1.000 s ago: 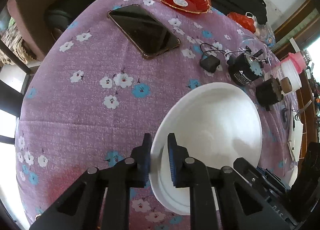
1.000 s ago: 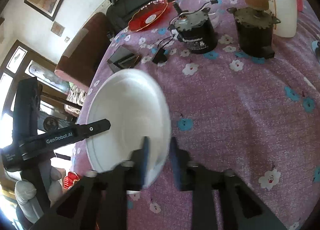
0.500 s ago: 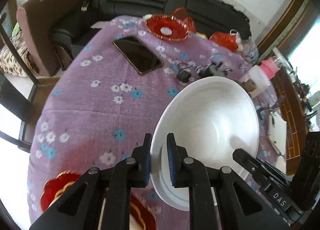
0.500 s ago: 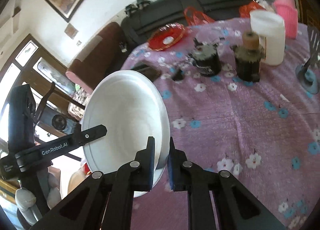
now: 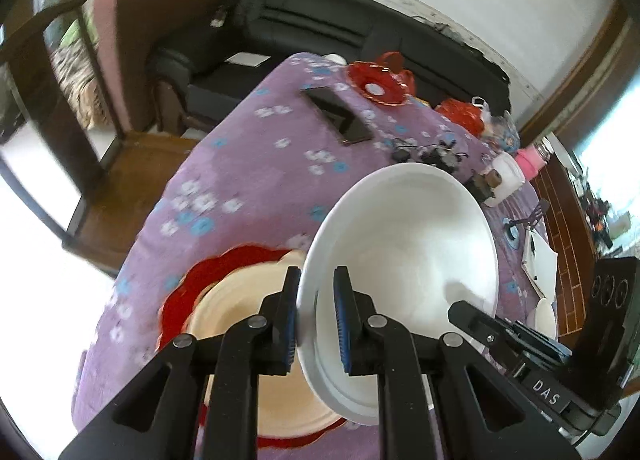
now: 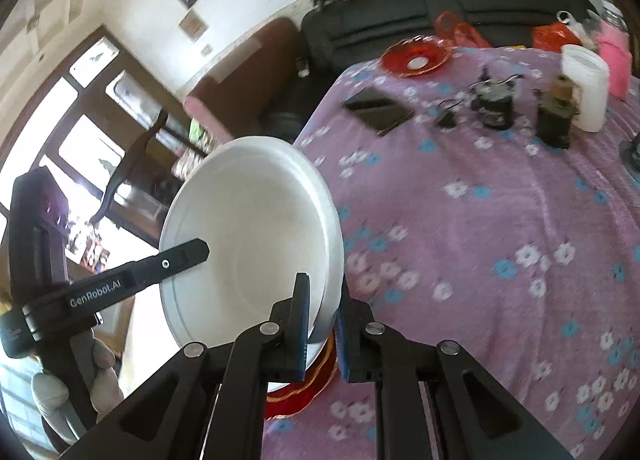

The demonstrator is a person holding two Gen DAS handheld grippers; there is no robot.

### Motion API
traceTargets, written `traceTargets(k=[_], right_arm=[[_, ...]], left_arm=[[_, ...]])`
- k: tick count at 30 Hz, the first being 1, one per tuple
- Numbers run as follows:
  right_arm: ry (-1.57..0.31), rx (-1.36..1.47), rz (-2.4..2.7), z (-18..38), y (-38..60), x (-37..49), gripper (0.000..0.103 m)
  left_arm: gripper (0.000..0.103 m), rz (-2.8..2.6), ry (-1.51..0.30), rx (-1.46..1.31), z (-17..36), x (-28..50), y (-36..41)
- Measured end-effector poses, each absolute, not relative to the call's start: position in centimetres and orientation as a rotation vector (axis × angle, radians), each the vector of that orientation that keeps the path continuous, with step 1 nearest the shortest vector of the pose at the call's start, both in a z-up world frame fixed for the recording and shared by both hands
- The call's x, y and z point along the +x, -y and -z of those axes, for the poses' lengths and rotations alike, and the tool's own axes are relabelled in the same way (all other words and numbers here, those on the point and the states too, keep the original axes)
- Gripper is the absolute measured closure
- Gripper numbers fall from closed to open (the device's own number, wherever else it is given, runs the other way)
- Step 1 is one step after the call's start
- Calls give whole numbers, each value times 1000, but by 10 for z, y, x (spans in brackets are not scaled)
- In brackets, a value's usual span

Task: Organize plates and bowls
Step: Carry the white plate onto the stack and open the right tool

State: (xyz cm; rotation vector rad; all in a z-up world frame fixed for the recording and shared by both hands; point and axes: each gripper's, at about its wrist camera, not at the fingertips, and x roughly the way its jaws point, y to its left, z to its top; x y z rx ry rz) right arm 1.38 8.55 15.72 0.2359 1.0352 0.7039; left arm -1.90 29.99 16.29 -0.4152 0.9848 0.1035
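A large white bowl [image 5: 404, 260] hangs tilted above the purple flowered table, gripped on opposite sides of its rim. My left gripper [image 5: 316, 320] is shut on its near rim in the left wrist view. In the right wrist view my right gripper [image 6: 322, 320] is shut on the rim of the same white bowl [image 6: 252, 232]. Below the bowl sits a cream plate [image 5: 236, 312] stacked on a red scalloped plate [image 5: 180, 296] near the table's front edge. The red plate's edge [image 6: 304, 388] peeks out under the bowl in the right wrist view. A red glass dish [image 5: 376, 84] stands at the far end.
A dark phone [image 5: 336, 116], small black motors and cables [image 6: 492, 104], a white jar [image 6: 584, 96] and a pink bottle [image 6: 616, 60] stand along the far right of the table [image 6: 480, 240]. A black sofa [image 5: 328, 32] and a chair [image 5: 52, 60] lie beyond it.
Both grippers have lifted the white bowl off the table and drawn it back toward the near edge. The stacked cream and red plates have come into view beneath it.
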Motion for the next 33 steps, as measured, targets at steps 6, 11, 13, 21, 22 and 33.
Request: traceTargets(k=[6,11,13,21,22,33], right_arm=[[-1079,167,-722,-141,-120,-4,90],[-1114,126,-717,-126,-142,-8,90],[-1128,119,-710,-119,-148,-8,90],[-1115,59,-670,-112,-161,-10,89],[-1108,50,-666,-112,-162,-11,89],[-1029,121,-693,-120,-158,-15,60]], left_arm=[[89,-134,-984,-487,-145,-49,-332],[89,-152,-999,-545,-124,-61,-353],[89,-159,-1003,-556,-118,-62,-357],[84,-196,-994,-556,-100,-65,-367],[83,-202,-988,-555,-99,-66,-368],[50,-276,-857,-542,-116,-92,-376]])
